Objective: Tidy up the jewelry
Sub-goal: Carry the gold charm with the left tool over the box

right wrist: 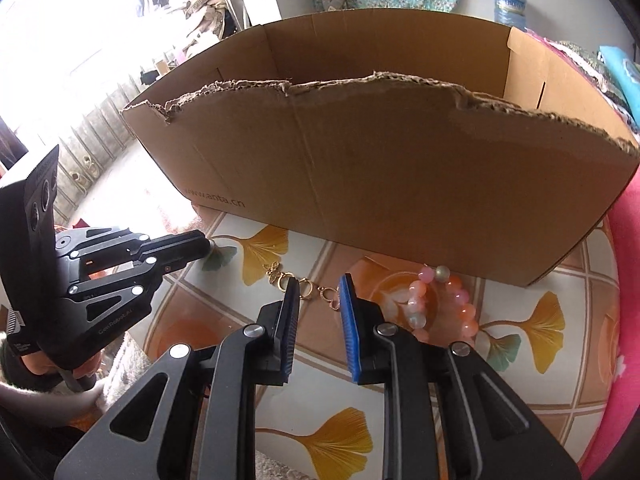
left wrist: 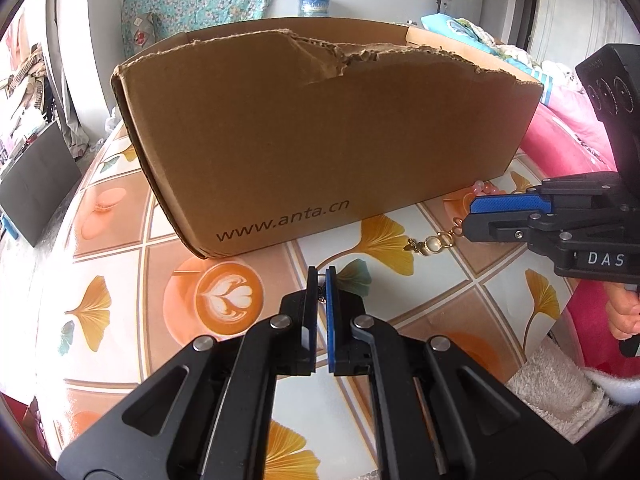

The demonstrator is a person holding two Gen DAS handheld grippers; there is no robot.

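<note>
A brown cardboard box with a torn front rim stands on the patterned table; it also shows in the right wrist view. My left gripper is shut on a small piece of jewelry, a thin chain bit between its pads. A gold bracelet lies on the table in front of the box; it also shows in the left wrist view. My right gripper is open, its jaws on either side of the gold bracelet. A pink bead bracelet lies to its right.
The tablecloth has ginkgo leaf and coffee cup prints. A pink blanket lies to the right of the table. A dark board stands at the far left.
</note>
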